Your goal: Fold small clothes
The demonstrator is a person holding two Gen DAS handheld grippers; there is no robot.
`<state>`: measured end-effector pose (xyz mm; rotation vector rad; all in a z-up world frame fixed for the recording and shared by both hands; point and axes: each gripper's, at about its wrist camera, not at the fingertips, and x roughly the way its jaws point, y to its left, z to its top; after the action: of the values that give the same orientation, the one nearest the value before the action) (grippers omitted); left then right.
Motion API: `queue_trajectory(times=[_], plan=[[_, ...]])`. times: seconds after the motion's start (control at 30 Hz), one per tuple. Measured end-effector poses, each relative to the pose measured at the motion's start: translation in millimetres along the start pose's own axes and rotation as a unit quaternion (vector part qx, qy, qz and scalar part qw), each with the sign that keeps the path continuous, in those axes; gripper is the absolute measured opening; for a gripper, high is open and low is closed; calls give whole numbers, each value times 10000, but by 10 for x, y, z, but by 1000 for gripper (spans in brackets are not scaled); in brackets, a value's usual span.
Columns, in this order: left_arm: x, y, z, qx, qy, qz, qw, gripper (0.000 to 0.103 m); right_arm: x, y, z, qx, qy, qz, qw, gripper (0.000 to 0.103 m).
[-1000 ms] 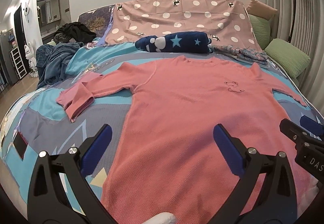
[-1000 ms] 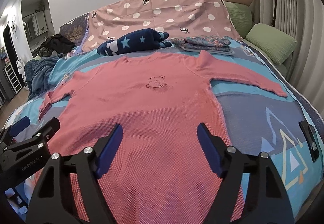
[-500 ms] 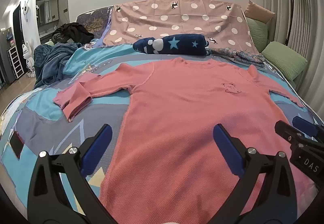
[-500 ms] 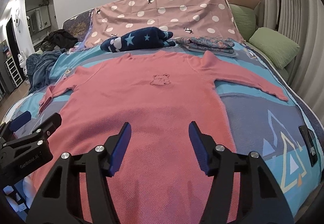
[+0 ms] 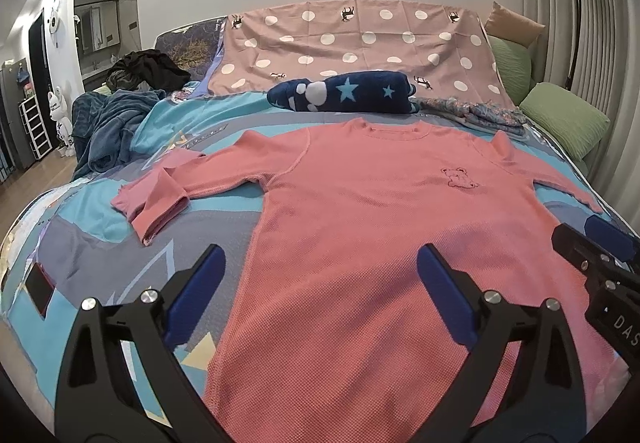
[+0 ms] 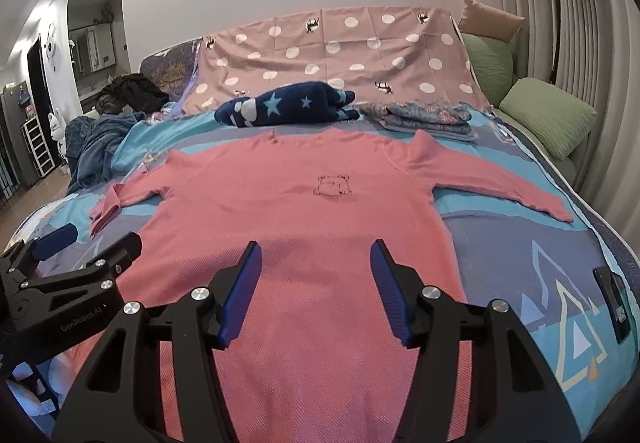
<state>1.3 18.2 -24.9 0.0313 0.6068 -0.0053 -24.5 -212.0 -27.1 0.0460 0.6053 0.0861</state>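
The pink long-sleeved top [image 5: 384, 243] lies flat and face up across the middle of the frame on the patterned bedspread [image 5: 100, 227], collar toward the top, a small bear outline [image 6: 332, 185] on its chest. Its sleeve at centre left [image 5: 160, 199] is doubled back on itself at the cuff, while the other sleeve [image 6: 500, 183] runs out straight toward the right edge of the right wrist view. No fold has been made in the body yet, so this reads as the setting-up step just before the first fold. The left gripper [image 5: 320, 283] hovers low in the frame with jaws wide and nothing between them; the right gripper [image 6: 316, 283] stands narrower, its jaws closing over the cloth, with no fabric pinched that I can see. Next, each probably needs to drop to the hem or a side edge and pinch one layer cleanly. Beyond the collar lie a navy star-patterned bundle [image 5: 344, 97] and folded floral clothes [image 6: 428, 117].
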Motion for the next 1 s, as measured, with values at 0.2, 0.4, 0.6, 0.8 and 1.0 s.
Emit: queue_trajectory(times=[0.2, 0.4, 0.6, 0.8, 1.0], plan=[[-5, -7, -3, 12, 1, 9, 10000, 98, 44, 11, 3, 0, 149, -81, 9999, 58], [6, -18, 2, 53, 20, -13, 10000, 98, 79, -9, -2, 36, 208, -72, 9998, 58], [-3, 13, -7, -16, -106, -25, 9999, 98, 73, -9, -8, 93, 147, -29, 9998, 58], [31, 55, -24, -151, -78, -50, 9998, 98, 101, 0, -14, 138, 185, 44, 9997, 58], [69, 85, -33, -170, 7, -54, 9998, 98, 141, 28, -4, 56, 258, 62, 9996, 58]])
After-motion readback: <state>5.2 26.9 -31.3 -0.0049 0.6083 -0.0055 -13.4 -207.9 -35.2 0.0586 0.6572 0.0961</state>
